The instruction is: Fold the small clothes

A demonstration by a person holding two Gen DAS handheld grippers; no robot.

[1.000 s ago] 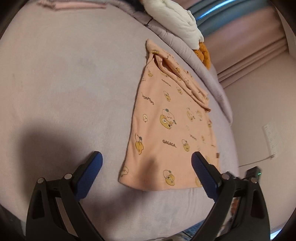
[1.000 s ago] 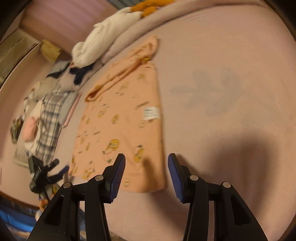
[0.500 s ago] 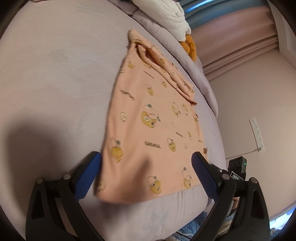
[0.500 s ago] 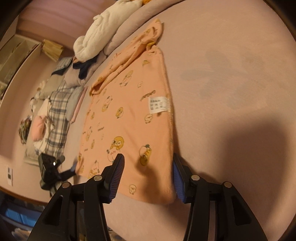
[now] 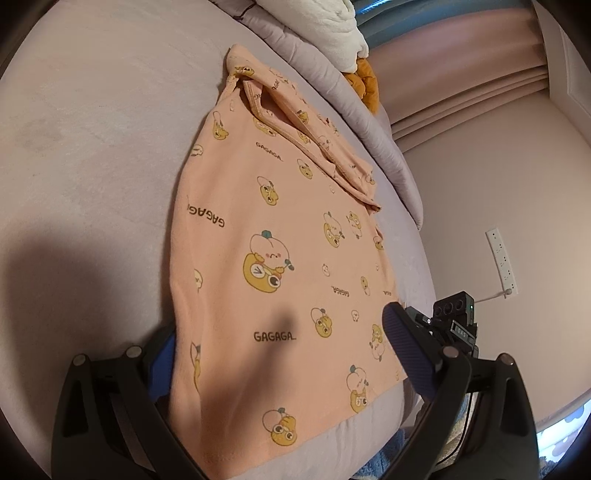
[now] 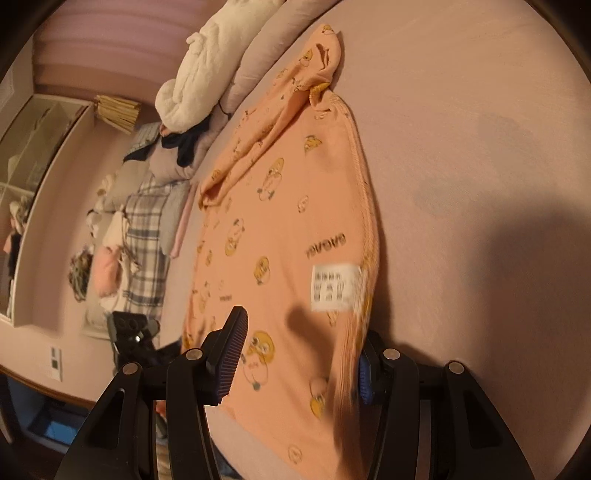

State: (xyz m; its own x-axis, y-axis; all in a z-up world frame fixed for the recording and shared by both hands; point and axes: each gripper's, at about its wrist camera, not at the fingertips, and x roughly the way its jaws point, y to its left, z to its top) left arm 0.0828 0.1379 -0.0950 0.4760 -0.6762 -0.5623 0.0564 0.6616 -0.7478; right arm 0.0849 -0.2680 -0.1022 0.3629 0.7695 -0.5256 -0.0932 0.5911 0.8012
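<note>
A peach shirt printed with yellow cartoon figures lies flat on the bed, its near hem at the bed's front edge. One sleeve is folded across its far end, toward the grey duvet and the white blanket on top.

The left tool stands wide open over the shirt's near hem. One blue finger is at the shirt's left edge, partly hidden by the cloth, and the other is by the right corner; neither pinches it.

The right tool is about half open and astride the shirt's other near edge, just below the white care label. The cloth edge rises between its fingers, blurred, and the pads have no clear grip on it.
</note>
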